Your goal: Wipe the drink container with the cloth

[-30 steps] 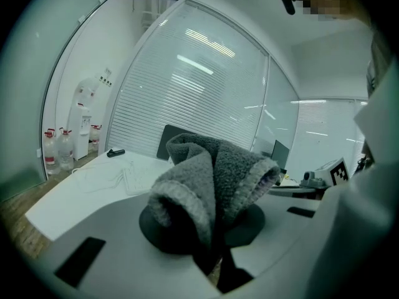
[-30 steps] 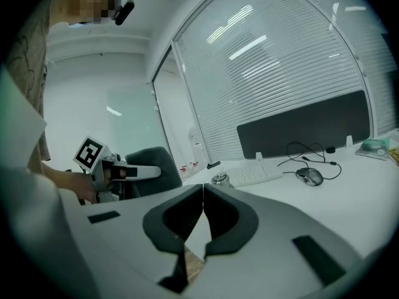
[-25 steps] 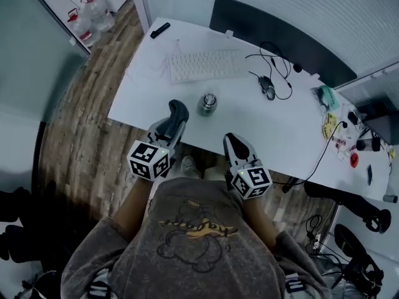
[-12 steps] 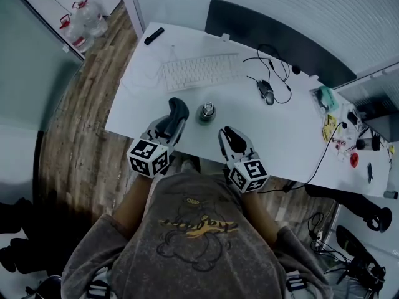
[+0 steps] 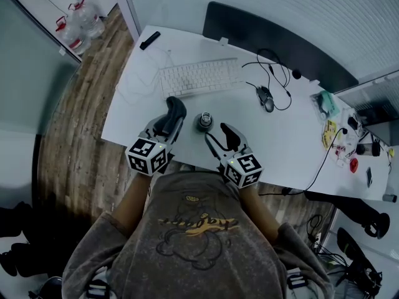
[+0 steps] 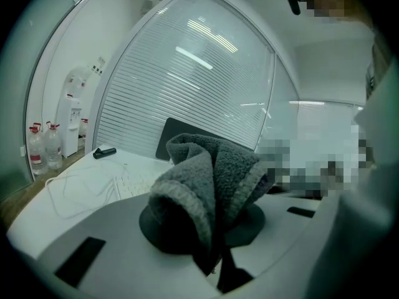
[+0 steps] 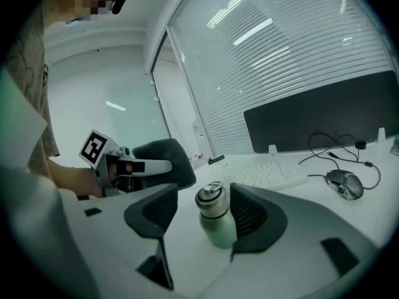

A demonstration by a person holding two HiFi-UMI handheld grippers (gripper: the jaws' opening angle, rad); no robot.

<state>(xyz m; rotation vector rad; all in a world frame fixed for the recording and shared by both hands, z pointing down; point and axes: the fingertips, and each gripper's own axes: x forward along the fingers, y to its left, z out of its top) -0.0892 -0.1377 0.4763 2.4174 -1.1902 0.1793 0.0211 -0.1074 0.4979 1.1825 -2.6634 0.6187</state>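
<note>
Small metal drink container [image 5: 204,121] stands at the table's [image 5: 280,143] near edge: rigid, smooth, probably slippery; grip its body. Right tongs [image 5: 218,134], jaws just opening, straddle it without touching. Left tongs [image 5: 171,115] clench the soft cloth [image 6: 206,185].

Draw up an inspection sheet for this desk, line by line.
Surface: white desk, no spills seen.
Job's things: green bottle upright, capped; grey cloth bunched in the left gripper.
Clutter: keyboard, mouse, small black device, sticky notes.
Grippers: left gripper shut on the cloth; right gripper jaws have just been opening, bottle stands between them, unpressed.
Cables: mouse cable looped; white cable left of keyboard.
Surroundings: wood floor, water jugs, monitor, blinds.
</note>
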